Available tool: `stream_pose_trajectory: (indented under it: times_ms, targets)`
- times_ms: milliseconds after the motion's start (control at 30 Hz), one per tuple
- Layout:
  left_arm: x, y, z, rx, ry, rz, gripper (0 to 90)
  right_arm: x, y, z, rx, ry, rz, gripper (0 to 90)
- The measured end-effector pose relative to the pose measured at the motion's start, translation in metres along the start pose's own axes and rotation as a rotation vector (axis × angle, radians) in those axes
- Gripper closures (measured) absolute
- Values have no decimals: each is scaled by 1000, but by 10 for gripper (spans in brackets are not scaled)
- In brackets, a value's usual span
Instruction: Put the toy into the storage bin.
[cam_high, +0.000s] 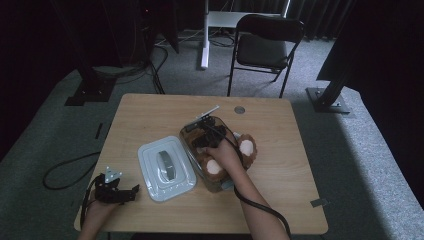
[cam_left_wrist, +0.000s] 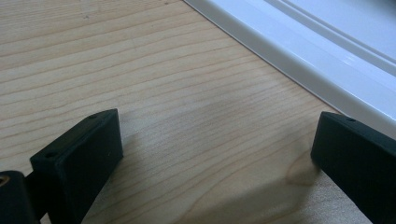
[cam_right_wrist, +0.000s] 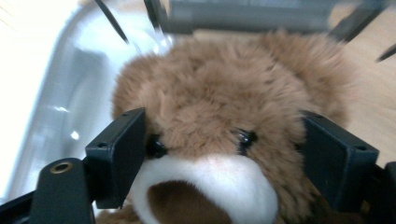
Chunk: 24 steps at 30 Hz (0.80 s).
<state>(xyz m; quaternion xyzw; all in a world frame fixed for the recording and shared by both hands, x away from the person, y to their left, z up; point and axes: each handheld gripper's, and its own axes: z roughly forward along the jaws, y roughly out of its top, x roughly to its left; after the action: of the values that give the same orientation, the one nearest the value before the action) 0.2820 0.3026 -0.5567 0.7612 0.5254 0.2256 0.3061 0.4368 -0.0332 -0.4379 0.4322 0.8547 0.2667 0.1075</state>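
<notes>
Brown teddy bear (cam_right_wrist: 219, 116), white lid (cam_high: 166, 168)

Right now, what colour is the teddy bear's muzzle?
White, on the brown teddy bear; the right gripper view shows it best.

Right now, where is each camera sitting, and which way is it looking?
High view: above the person's side, looking forward and down at the table; forearms and both grippers show.
Left gripper view: rides the left gripper, facing wood and the white lid; its open jaws show.
Right gripper view: rides the right gripper, facing the teddy bear's face; jaws flank its head.
Shared: the lid and the bear also show from above.
</notes>
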Motion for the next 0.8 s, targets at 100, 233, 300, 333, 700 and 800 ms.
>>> stream_pose_trajectory:
  times_ms: [100, 233, 300, 333, 700, 800]
  targets:
    - [0, 0, 0, 0, 0, 0, 27, -2, 2, -20, -78, 77, 39, 219]
    - [0, 0, 0, 0, 0, 0, 27, 0, 4, -49, -157, 111, 25, 219]
    - [0, 0, 0, 0, 0, 0, 27, 0, 5, -54, -168, 115, 21, 219]
    - [0, 0, 0, 0, 0, 1, 27, 0, 5, -54, -168, 115, 21, 219]
    - [0, 0, 0, 0, 0, 1, 27, -18, -20, -106, -255, 118, 25, 233]
    - [0, 0, 0, 0, 0, 1, 27, -26, -33, -114, -269, 126, 36, 243]
